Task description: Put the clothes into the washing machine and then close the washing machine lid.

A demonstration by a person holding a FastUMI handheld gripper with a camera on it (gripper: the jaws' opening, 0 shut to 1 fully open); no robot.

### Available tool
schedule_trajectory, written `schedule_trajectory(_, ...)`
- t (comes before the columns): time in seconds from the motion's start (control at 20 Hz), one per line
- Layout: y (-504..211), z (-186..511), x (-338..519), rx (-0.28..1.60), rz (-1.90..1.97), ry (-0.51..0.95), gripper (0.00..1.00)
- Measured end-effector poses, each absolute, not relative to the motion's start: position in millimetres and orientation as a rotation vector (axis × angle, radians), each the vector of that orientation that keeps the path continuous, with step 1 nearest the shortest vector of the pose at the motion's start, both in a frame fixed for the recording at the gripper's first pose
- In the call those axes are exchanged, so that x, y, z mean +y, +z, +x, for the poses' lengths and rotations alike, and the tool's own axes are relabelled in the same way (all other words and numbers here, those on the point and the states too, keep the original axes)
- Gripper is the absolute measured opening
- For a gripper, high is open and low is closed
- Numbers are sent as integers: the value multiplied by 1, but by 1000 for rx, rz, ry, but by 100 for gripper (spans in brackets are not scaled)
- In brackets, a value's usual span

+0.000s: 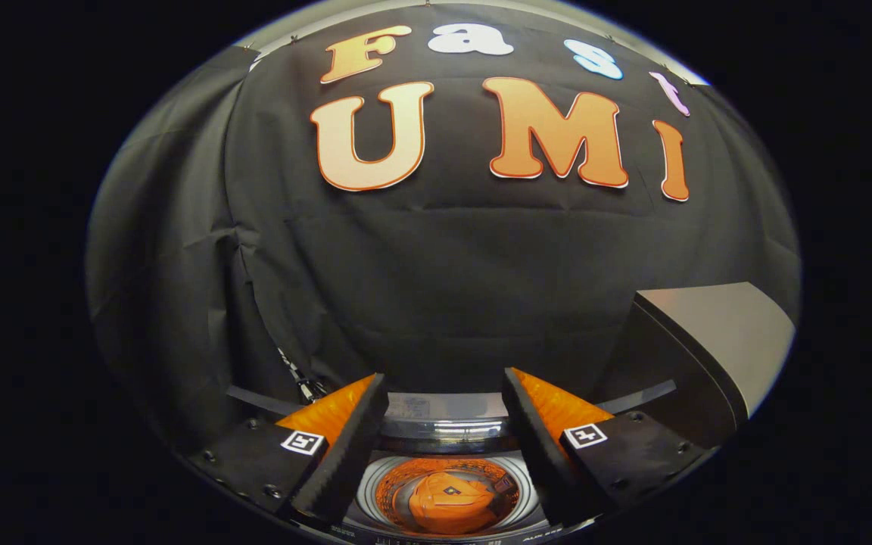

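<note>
My gripper (445, 386) is open, with nothing between its fingers, and it hangs above the washing machine (447, 443). Below and between the fingers I see down into the round drum, where an orange garment (447, 501) lies bundled. The machine's top opening is uncovered. A grey lid panel (731, 333) stands raised and tilted to the right of the right finger, beyond the machine's rim. The machine's back panel shows just beyond the fingertips.
The black cloth wall of the booth hangs close behind the machine and wraps round to the left. A thin cable (301, 384) runs down by the left finger.
</note>
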State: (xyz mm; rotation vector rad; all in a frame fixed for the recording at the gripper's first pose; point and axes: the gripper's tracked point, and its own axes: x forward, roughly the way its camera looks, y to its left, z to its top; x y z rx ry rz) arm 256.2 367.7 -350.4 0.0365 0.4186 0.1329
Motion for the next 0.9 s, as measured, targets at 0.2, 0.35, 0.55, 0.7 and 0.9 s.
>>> schedule_trajectory(0.2,-355,244,367,404,36,124,99)
schedule_trajectory(0.35,-364,230,367,418,44,130,99)
schedule_trajectory(0.55,-439,196,365,619,87,129,99)
schedule_trajectory(0.7,-465,186,365,665,112,122,98)
schedule_trajectory(0.9,-464,178,365,669,112,135,98)
